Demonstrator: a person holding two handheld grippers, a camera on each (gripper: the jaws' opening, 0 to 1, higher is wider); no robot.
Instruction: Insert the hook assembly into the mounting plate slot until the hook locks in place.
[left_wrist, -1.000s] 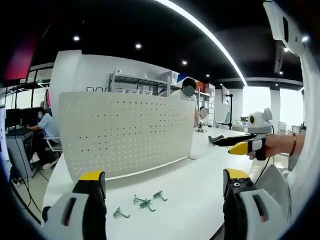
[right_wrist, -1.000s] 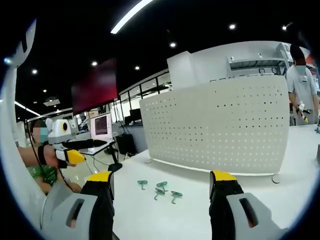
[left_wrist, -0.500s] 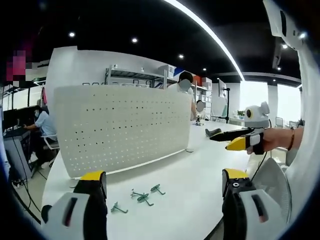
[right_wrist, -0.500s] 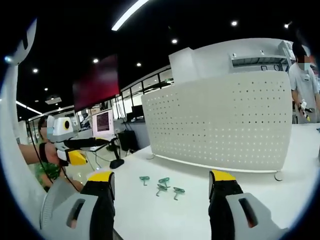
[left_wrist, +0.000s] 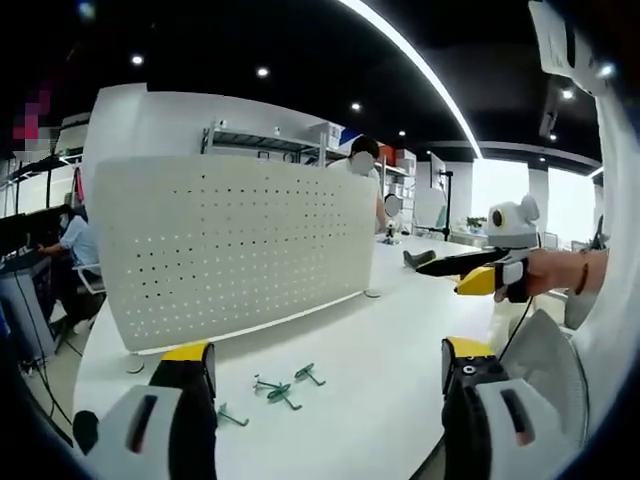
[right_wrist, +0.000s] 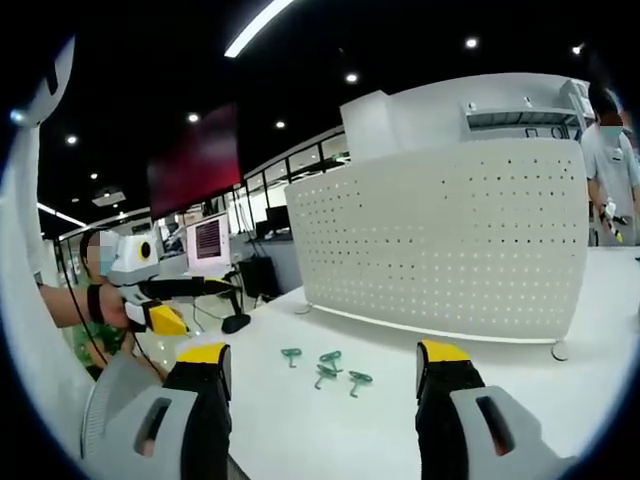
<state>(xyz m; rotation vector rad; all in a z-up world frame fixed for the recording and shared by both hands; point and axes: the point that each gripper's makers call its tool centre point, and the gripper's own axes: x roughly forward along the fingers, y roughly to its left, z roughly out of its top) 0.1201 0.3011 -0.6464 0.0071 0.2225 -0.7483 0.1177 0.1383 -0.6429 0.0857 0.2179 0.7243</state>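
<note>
Both grippers hover wide apart and empty over a white table, facing an upright pegboard with green hooks lying before it.

The white table (left_wrist: 400, 370) carries the perforated mounting plate (left_wrist: 235, 245), standing upright on small feet across the far side. The left gripper (left_wrist: 325, 415) has its yellow-tipped jaws spread with nothing between them; the right gripper (right_wrist: 320, 410) likewise stands open and empty. A person's hand (left_wrist: 555, 275) holds that right gripper at the edge of the left gripper view. The small green hooks (right_wrist: 328, 367) lie loose on the tabletop just in front of the plate, between the jaws of each view and apart from both.
</note>
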